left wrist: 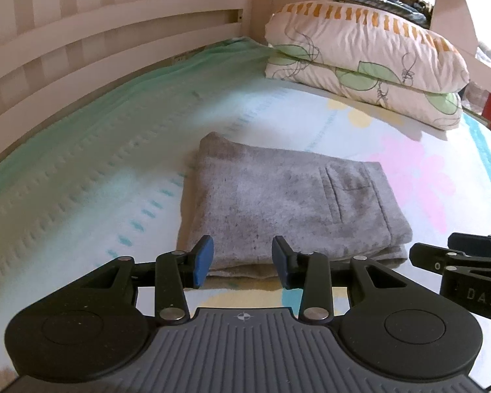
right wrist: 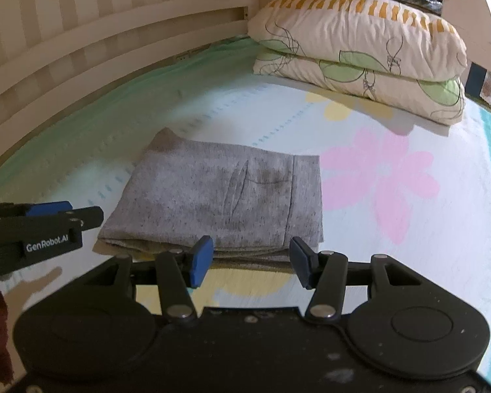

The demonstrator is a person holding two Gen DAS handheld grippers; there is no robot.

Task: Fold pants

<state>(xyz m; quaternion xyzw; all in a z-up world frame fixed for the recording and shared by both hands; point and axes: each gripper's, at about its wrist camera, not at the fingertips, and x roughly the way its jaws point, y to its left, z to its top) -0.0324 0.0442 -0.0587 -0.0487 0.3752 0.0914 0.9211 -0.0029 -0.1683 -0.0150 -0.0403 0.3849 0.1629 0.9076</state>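
The grey pants (left wrist: 278,203) lie folded into a compact rectangle on the bed, back pocket facing up; they also show in the right wrist view (right wrist: 219,203). My left gripper (left wrist: 243,262) is open and empty, just in front of the near edge of the pants. My right gripper (right wrist: 250,267) is open and empty, also just short of the near edge. The right gripper's side shows at the right edge of the left wrist view (left wrist: 458,262), and the left gripper's side shows at the left edge of the right wrist view (right wrist: 42,226).
The bed sheet (right wrist: 392,170) is pale with pink and yellow flowers and a green border. Two stacked floral pillows (left wrist: 366,62) lie at the head of the bed. A cream slatted bed rail (left wrist: 81,49) runs along the far left side.
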